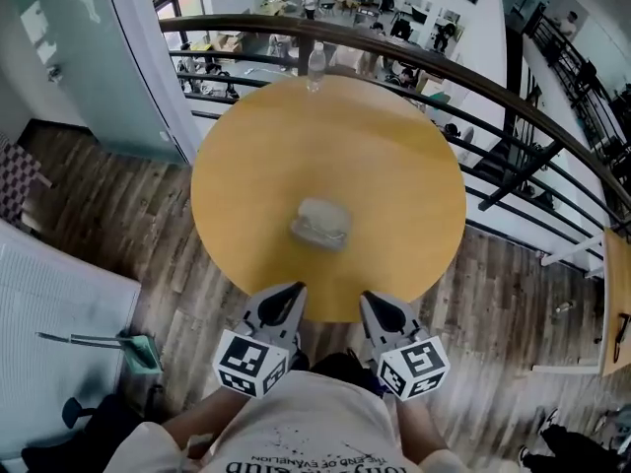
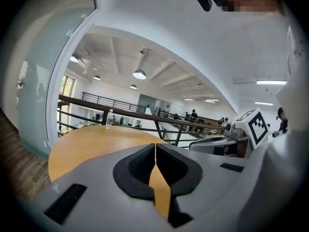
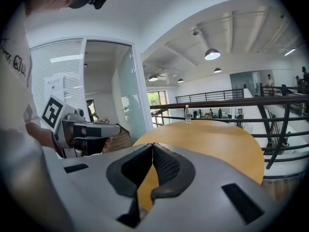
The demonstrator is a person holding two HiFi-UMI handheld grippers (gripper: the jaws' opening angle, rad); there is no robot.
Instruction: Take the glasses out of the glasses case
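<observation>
A pale translucent glasses case [image 1: 320, 223] lies closed near the middle of the round wooden table [image 1: 246, 175]. Both grippers hang at the table's near edge, short of the case. My left gripper [image 1: 293, 291] is shut, its jaw tips touching, with nothing held [image 2: 155, 145]. My right gripper [image 1: 369, 299] is shut and empty too [image 3: 152, 145]. The case does not show in either gripper view; only the tabletop [image 2: 96, 141] [image 3: 217, 139] lies ahead of the jaws.
A clear plastic bottle [image 1: 315, 67] stands at the table's far edge, also seen as the bottle [image 2: 109, 119] [image 3: 187, 114]. A dark metal railing [image 1: 513, 106] curves behind the table. A white cabinet [image 1: 49, 313] sits at lower left on the wood floor.
</observation>
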